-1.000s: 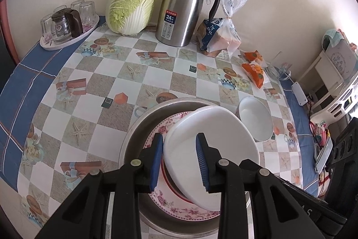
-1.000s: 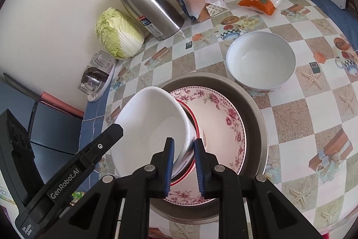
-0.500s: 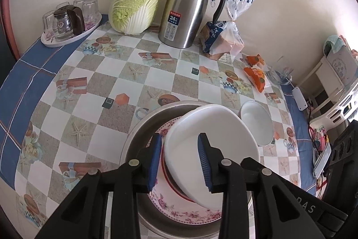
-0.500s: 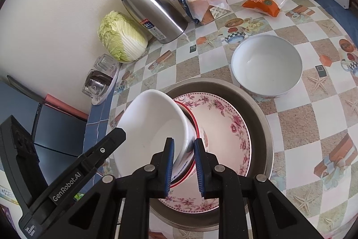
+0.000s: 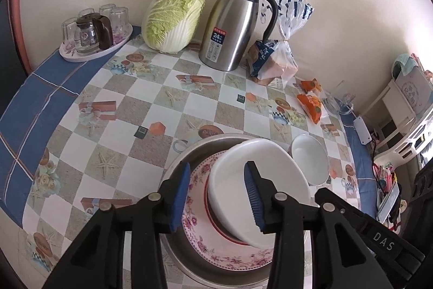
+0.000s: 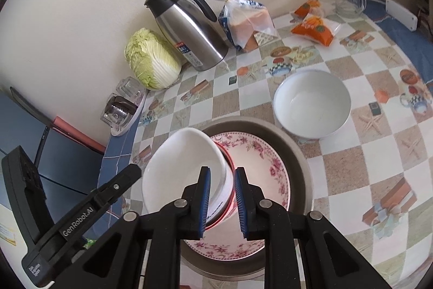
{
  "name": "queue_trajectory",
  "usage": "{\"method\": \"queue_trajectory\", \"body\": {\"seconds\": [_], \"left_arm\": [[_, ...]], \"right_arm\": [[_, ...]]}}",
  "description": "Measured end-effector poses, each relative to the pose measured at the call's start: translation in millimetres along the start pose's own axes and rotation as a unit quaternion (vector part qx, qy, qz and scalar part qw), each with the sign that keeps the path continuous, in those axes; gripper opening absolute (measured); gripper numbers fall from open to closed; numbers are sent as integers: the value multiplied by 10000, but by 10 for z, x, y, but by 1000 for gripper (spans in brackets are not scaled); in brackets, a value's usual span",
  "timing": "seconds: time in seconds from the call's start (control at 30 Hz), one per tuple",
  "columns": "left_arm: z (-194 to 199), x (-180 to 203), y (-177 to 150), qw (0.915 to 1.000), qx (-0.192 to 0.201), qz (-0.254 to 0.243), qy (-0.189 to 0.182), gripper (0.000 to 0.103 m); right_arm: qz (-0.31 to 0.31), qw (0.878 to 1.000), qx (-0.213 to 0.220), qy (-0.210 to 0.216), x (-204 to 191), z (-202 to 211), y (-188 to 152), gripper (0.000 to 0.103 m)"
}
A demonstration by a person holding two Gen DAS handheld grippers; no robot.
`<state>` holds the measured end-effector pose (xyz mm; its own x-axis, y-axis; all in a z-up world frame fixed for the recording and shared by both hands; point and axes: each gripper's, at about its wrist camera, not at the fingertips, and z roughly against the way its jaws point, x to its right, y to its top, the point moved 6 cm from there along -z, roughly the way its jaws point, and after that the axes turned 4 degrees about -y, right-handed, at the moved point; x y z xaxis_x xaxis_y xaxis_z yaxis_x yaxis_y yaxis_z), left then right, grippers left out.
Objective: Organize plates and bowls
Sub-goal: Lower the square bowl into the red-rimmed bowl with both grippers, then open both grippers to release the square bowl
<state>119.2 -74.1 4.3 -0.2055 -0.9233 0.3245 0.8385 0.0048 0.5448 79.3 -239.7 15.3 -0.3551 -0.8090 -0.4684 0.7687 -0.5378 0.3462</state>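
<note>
Both sets of jaws have just been opening: my left gripper (image 5: 215, 192) straddles the near rim of the tilted white bowl (image 5: 257, 180) without pinching it, and my right gripper (image 6: 220, 197) brackets its opposite wall, pads barely clear. Only the left view shows the shelf unit (image 5: 406, 110) beyond the table (image 5: 89, 142). The steel basin (image 6: 297, 153) holds a floral plate (image 6: 265, 161), the tilted bowl leaning on it; a second white bowl (image 6: 311, 104) sits beside.
</note>
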Motion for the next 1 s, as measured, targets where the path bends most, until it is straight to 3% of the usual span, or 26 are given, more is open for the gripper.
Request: {"method": "queue_trajectory", "body": {"seconds": [0.03, 0.17, 0.23, 0.3, 0.4, 0.63, 0.87, 1.0], "left_arm": [[7, -11, 3, 10000, 5, 9, 21, 45], [12, -81, 7, 9998, -6, 111, 164, 58], [12, -114, 10, 9997, -13, 128, 228, 59], [10, -143, 8, 9994, -26, 145, 305, 61], [-10, -181, -2, 9988, -60, 133, 475, 78], [-61, -259, -26, 9981, -151, 219, 556, 80], [-123, -275, -60, 9977, -260, 258, 566, 81], [-127, -288, -61, 9973, -223, 215, 660, 89]], "right_arm": [[16, 10000, 24, -43, 6, 13, 2, 36], [159, 9995, 85, -251, 15, 45, 5, 41], [216, 9993, 89, -305, 11, 44, 5, 57], [302, 9987, 93, -395, 0, 40, 0, 63], [404, 9981, 70, -454, -16, 19, -8, 69], [488, 9968, 30, -629, 7, -30, -29, 92], [510, 9962, 31, -704, 35, -40, -28, 100], [509, 9960, 28, -733, 43, -44, -25, 101]]}}
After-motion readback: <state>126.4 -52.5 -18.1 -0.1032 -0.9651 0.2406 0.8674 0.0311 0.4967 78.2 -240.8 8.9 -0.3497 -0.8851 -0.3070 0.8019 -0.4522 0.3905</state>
